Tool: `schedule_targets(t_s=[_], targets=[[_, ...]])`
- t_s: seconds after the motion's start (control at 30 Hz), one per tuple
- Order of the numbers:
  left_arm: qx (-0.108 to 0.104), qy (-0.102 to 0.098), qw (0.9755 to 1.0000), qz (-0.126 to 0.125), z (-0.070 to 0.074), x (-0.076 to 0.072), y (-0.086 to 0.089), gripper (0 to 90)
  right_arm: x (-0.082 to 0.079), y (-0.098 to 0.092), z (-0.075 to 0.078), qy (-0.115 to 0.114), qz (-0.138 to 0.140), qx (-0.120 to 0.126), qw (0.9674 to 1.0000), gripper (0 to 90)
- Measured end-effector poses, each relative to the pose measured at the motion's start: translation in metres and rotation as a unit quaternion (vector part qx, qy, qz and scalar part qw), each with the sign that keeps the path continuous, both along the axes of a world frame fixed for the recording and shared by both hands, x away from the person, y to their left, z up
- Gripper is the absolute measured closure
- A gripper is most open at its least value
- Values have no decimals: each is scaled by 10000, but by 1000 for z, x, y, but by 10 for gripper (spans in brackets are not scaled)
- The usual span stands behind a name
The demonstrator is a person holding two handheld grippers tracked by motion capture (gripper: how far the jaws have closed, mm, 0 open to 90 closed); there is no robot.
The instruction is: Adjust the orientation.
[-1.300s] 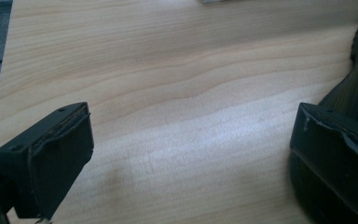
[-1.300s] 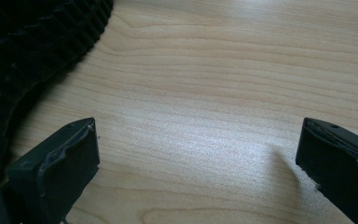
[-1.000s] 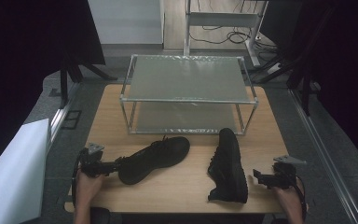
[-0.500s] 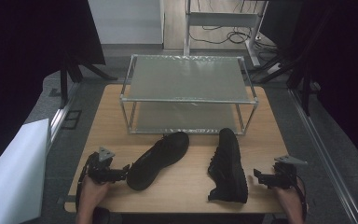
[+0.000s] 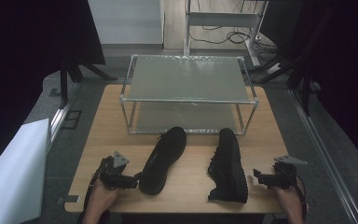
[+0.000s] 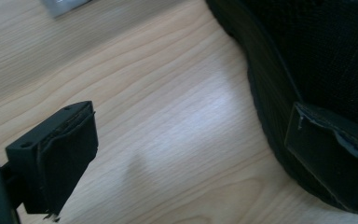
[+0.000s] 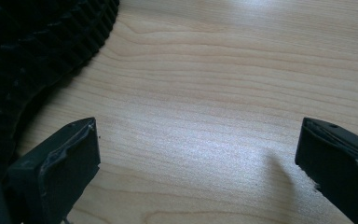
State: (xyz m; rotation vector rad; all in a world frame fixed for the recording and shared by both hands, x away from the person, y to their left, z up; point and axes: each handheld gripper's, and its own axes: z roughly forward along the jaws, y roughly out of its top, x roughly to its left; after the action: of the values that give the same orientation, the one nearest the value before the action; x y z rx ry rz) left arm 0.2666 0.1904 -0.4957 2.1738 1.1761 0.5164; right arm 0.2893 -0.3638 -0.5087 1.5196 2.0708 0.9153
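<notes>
Left shoe (image 6: 317,70) touches one finger (right) — ungripped.

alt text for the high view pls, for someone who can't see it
Two black lace-up shoes, the left shoe and the right shoe, lie on a light wooden table before a two-tier metal-framed rack. The open left gripper is at the left shoe's heel; the open right gripper waits beside the right shoe.

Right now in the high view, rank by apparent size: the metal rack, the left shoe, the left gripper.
1. metal rack, clearly largest.
2. left shoe, much smaller than the rack.
3. left gripper, smallest, though it sits nearest the camera.
</notes>
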Motion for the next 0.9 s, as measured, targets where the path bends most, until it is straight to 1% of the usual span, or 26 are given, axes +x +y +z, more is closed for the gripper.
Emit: schedule_targets(t_s=[0.07, 0.1, 0.13, 0.2, 0.23, 0.27, 0.3, 0.53, 0.63, 0.7, 0.73, 0.77, 0.8, 0.9], targets=[[67, -7, 10000, -68, 0, 0, -4, 23, 0, 0, 0, -6, 11, -7, 10000, 0], [113, -22, 9998, -148, 0, -1, -8, 23, 0, 0, 0, -7, 13, -11, 10000, 0], [113, -22, 9998, -148, 0, -1, -8, 23, 0, 0, 0, -7, 13, -11, 10000, 0], [117, -35, 9996, -236, -1, -2, -12, 23, 0, 0, 0, -14, 14, -23, 10000, 0], [92, -36, 9995, -302, -1, -2, -15, 21, 0, 1, 0, -30, 9, -26, 10000, 0], [92, -36, 9995, -302, -1, -2, -15, 20, 0, 1, 0, -30, 9, -26, 10000, 0], [51, -25, 9993, -358, -2, -2, -18, 18, 0, 1, 0, -16, 14, -24, 10000, 0], [-41, -18, 9989, -472, -3, -2, -25, 16, 0, 1, 0, -3, 15, -12, 10000, 2], [-117, -20, 9982, -581, -4, -2, -31, 16, 1, 2, -1, 8, 22, -16, 10000, 3], [-133, -28, 9976, -674, -5, -3, -37, 15, 1, 2, -1, 21, 48, -31, 10000, 3], [-133, -28, 9976, -674, -5, -3, -37, 15, 1, 2, -1, 21, 48, -31, 10000, 3], [-176, -19, 9970, -754, -5, -3, -41, 14, 1, 2, -1, 23, 47, -28, 10000, 3], [-176, -19, 9970, -754, -5, -3, -41, 12, 1, 2, -1, 23, 47, -28, 10000, 3], [-297, 39, 9961, -825, -7, -3, -46, 4, 1, 2, -1, 22, 61, -33, 10000, 3]])
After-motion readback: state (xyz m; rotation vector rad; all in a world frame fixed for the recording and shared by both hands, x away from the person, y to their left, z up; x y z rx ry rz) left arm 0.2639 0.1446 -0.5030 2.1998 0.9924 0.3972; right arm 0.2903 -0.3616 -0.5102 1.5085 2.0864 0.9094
